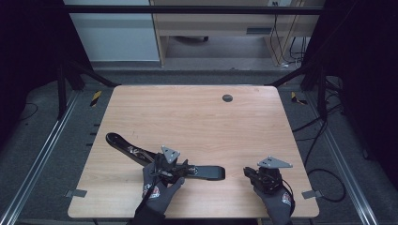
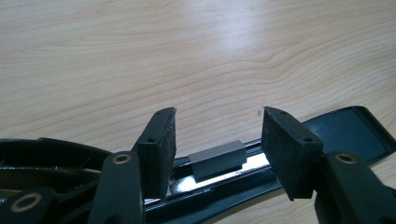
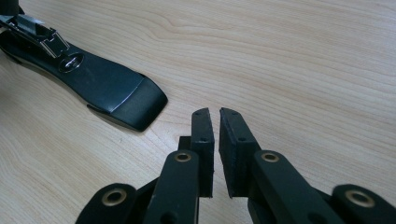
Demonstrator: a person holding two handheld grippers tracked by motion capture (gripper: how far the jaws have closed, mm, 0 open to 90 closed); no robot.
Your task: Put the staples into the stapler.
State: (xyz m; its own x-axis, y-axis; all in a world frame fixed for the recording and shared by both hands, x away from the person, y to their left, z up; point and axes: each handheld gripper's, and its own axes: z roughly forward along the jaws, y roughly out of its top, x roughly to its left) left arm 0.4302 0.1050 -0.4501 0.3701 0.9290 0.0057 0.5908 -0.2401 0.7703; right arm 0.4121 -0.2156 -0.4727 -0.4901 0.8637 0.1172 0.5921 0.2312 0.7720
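A long black tool (image 1: 123,146) lies flat on the wooden table (image 1: 197,117), running from the left toward the front middle. Its broad flat end (image 3: 116,91) points at my right gripper. My left gripper (image 1: 184,168) hangs over the tool's middle, held by a gloved hand. Its jaws stand open (image 2: 219,114) on either side of a small grey block (image 2: 217,159) on the tool's shiny rail (image 2: 201,183), with a gap at each pad. My right gripper (image 1: 246,171) rests low near the front right, shut (image 3: 215,112) with nothing between its fingers.
A round grey grommet (image 1: 227,98) sits in the table's far side. Black frame posts stand at both sides, and cables (image 1: 324,178) trail on the floor to the right. A desk (image 1: 225,28) stands beyond the table.
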